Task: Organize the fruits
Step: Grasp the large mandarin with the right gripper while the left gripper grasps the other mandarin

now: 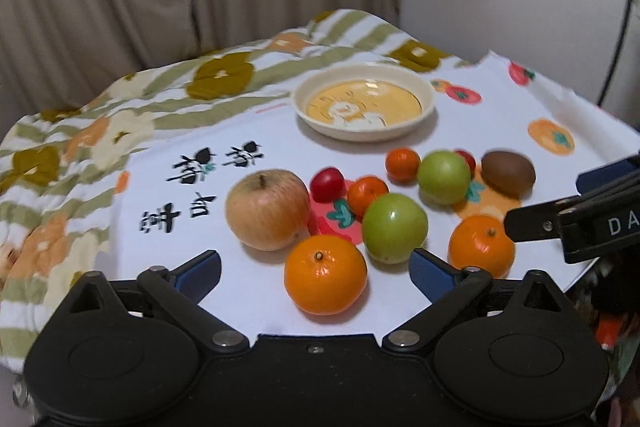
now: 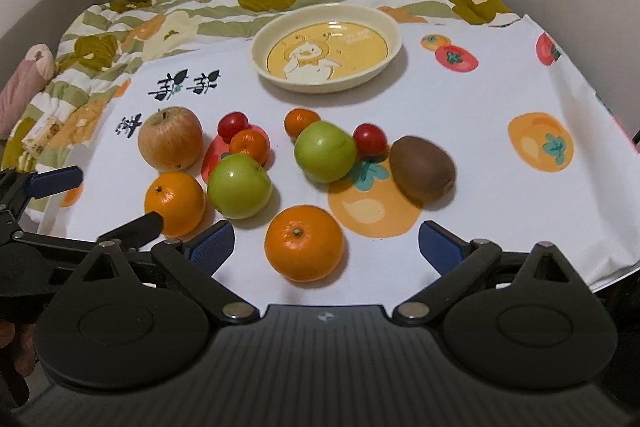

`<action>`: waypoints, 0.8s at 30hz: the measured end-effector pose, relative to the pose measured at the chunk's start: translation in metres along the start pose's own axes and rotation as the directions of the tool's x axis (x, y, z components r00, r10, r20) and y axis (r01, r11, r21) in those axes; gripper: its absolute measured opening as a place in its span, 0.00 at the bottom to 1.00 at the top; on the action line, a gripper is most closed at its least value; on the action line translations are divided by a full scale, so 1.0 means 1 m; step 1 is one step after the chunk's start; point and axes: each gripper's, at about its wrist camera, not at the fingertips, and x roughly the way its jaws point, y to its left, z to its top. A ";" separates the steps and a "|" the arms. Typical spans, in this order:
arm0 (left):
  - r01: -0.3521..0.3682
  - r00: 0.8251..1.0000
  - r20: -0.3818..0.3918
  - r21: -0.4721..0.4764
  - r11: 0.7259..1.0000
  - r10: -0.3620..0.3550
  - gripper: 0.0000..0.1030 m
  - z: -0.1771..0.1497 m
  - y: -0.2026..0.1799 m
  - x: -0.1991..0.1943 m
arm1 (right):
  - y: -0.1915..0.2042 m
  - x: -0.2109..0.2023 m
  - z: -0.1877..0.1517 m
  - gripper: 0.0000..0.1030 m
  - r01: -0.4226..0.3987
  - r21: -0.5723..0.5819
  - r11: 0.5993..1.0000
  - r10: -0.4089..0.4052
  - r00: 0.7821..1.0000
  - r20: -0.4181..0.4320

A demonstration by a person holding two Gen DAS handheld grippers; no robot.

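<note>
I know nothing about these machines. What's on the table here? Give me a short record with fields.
surface: white cloth printed with fruit
dish: duck plate, nothing in it
large fruit: apple, kiwi, two green apples, two big oranges
small fruit: two little oranges, two red tomatoes
left tool: open, holding nothing
right tool: open, holding nothing
fruit in plate: none yet

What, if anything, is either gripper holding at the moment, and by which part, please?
Nothing is held. The left gripper and the right gripper are both open, each with an orange lying untouched on the cloth between its fingers.
</note>
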 end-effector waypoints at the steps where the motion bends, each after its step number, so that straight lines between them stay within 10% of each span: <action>1: 0.011 1.000 -0.003 0.016 1.000 -0.011 0.93 -0.002 0.001 0.006 | 0.002 0.006 -0.002 1.00 0.006 0.003 1.000 -0.006 1.000 -0.001; 24: 0.136 0.987 -0.087 0.055 0.989 -0.131 0.66 -0.013 0.011 0.068 | 0.019 0.060 -0.018 0.94 0.056 0.062 0.997 -0.052 0.997 -0.058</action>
